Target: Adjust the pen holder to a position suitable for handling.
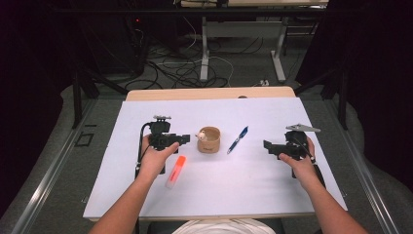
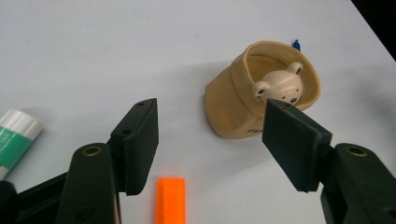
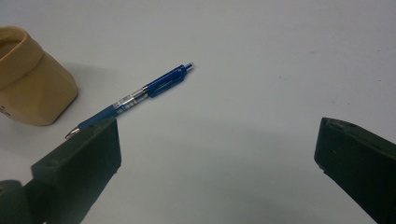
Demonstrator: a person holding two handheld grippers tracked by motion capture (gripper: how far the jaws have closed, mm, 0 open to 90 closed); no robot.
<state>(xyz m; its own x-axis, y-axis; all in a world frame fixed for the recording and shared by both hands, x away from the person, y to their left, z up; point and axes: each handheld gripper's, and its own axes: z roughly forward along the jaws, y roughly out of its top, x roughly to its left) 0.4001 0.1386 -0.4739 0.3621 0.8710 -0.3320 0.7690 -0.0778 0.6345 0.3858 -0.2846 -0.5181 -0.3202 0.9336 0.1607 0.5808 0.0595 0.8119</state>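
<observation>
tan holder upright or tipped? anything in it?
Upright: the tan holder stands on its base on the white sheet, mouth up. Not empty; a small bear figure sits inside at the rim.

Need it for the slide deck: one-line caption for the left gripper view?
Left gripper, jaws open, faces a tan bear pen holder; orange highlighter lies below.

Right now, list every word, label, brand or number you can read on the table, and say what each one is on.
None can be read.
Tan pen holder: small dark print low on its side, too blurred to read.
Blue pen: faint marks on the clear barrel, too small to read.
Green and white tube: a green label with pale marks, unreadable.
Orange highlighter: no readable print.
</observation>
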